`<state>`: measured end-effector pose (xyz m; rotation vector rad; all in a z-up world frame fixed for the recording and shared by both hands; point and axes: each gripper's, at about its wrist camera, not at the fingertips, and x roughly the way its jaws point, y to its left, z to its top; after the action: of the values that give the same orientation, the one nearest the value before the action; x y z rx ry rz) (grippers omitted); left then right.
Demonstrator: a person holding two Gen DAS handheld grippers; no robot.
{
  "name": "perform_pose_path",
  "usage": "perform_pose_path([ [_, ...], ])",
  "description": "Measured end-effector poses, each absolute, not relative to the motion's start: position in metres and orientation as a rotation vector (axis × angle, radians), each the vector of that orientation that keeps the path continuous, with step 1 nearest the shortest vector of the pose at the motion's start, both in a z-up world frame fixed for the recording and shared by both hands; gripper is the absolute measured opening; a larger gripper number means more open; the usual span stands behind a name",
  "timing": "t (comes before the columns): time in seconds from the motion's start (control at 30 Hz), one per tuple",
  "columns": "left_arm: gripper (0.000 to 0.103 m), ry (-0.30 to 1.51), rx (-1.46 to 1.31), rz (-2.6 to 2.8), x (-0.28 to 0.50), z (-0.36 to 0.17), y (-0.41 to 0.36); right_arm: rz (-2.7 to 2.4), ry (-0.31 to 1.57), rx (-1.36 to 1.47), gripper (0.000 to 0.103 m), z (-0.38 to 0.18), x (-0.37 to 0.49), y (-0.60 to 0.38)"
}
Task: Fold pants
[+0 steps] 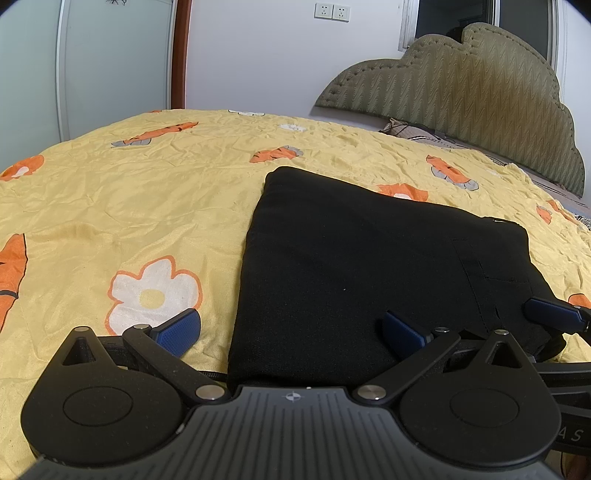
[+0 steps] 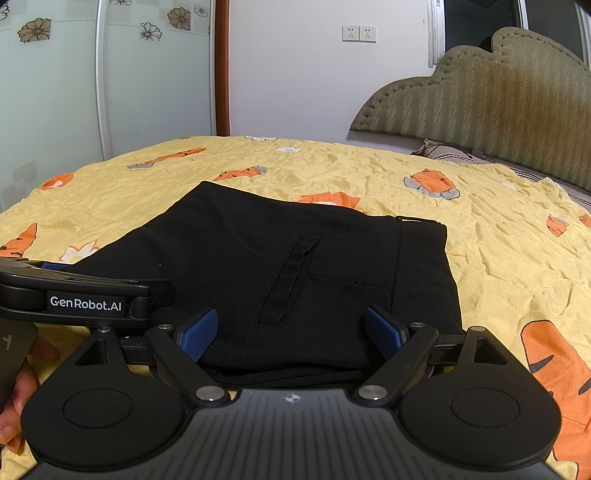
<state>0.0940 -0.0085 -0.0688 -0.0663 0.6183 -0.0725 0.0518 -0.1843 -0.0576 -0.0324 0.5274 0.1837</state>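
Pants (image 1: pixel 351 266), black and folded, lie on the bed (image 1: pixel 129 206) near its front edge, waistband toward the headboard (image 1: pixel 480 99). We note left claw (image 1: pixel 291 334) and right claw (image 2: pixel 291 334) low at the near hem, both spread apart, gripping nothing.

Two wrist cameras sit low and close over the near edge of a bed (image 1: pixel 147 192), both facing across it toward the far wall, sharing the folded black pants (image 1: pixel 351 266), the headboard (image 2: pixel 498 110) and the wall sockets (image 2: pixel 359 34), left view offset leftward.
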Motion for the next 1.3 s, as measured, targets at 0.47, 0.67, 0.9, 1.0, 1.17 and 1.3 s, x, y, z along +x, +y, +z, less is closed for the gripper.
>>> perform_pose_path([
  [0.47,0.103,0.642,-0.067,-0.105,0.086,-0.059,-0.007,0.070,0.505,-0.022,0.088,-0.048,0.027,-0.175],
  [0.67,0.103,0.651,-0.073,-0.112,0.069,-0.047,-0.004,0.026,0.551,0.027,0.089,-0.042,0.013,-0.179],
  [0.9,0.103,0.646,0.001,-0.122,0.049,-0.032,-0.007,0.002,0.567,0.106,0.089,-0.036,-0.006,-0.184],
  [1.0,0.103,0.638,0.045,-0.117,0.039,-0.027,-0.009,0.005,0.563,0.141,0.089,-0.030,-0.015,-0.184],
  [1.17,0.103,0.622,0.093,-0.105,0.021,-0.018,-0.008,-0.001,0.541,0.121,0.090,-0.020,-0.035,-0.173],
  [1.3,0.102,0.632,0.087,-0.111,0.006,-0.011,-0.002,-0.039,0.520,0.102,0.091,-0.013,-0.054,-0.163],
])
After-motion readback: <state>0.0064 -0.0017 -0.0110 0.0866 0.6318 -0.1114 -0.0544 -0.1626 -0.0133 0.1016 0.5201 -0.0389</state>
